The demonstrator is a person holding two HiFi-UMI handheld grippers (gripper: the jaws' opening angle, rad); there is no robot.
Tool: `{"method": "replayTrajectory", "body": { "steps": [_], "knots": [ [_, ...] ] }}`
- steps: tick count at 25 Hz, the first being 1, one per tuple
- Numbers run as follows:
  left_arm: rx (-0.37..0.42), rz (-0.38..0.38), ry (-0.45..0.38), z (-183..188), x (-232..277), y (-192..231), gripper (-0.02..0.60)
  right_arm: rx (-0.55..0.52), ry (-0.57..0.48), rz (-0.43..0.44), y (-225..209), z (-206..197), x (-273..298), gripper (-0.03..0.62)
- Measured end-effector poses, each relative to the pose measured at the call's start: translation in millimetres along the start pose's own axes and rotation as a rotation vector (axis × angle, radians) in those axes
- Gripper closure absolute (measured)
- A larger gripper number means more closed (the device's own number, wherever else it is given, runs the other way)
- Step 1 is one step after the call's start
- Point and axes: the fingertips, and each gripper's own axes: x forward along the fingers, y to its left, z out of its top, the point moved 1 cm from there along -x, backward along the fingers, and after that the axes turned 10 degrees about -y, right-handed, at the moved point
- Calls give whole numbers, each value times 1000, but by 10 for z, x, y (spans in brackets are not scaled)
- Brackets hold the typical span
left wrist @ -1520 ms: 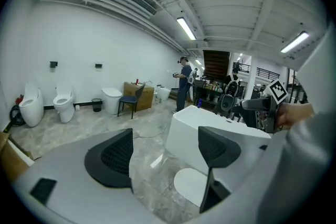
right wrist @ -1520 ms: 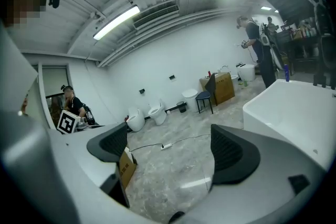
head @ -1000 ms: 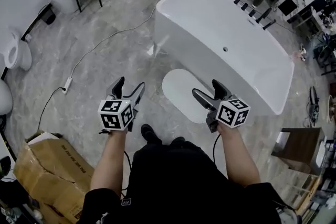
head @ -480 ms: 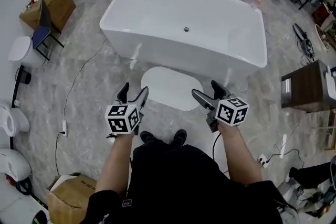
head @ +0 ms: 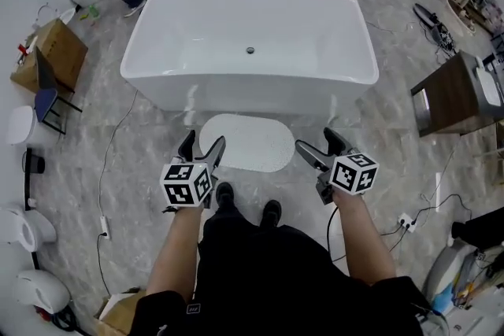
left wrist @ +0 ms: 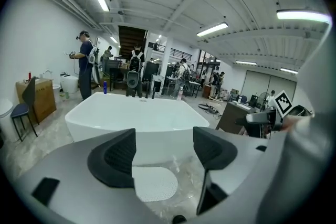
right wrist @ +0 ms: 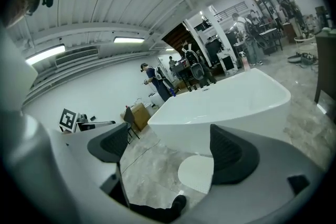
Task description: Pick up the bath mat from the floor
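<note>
The bath mat (head: 246, 142) is a white oval with a dotted surface, lying flat on the grey marble floor just in front of the bathtub (head: 250, 43). My left gripper (head: 203, 144) is held above the mat's left end, jaws open and empty. My right gripper (head: 316, 142) hovers past the mat's right end, also open with nothing in it. In the left gripper view the bath mat (left wrist: 156, 183) shows low between the open jaws of the left gripper (left wrist: 163, 152). In the right gripper view the bath mat (right wrist: 197, 173) lies below the open right gripper (right wrist: 170, 149). Both are well above the floor.
The person's black shoes (head: 224, 197) stand at the mat's near edge. A cardboard box (head: 55, 51) and chair (head: 46, 102) sit left, toilets (head: 20, 228) far left, a wooden cabinet (head: 457, 94) right. Cables (head: 106, 169) trail over the floor. People stand behind the tub.
The view has swung round, so the tub now stands square ahead and the mat lies between both grippers. Both grippers swung along with it, still open and empty.
</note>
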Motion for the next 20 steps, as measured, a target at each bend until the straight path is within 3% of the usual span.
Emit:
{"method": "replayTrajectory", "body": {
  "steps": [8, 15, 20],
  "knots": [
    [-25, -97, 67, -137, 330, 209, 236, 46, 60, -79, 13, -269, 306, 97],
    [-61, -127, 75, -85, 528, 902, 235, 34, 117, -101, 301, -310, 943, 106],
    [-33, -241, 80, -76, 660, 1241, 233, 53, 131, -135, 515, -470, 1329, 113]
  ]
}}
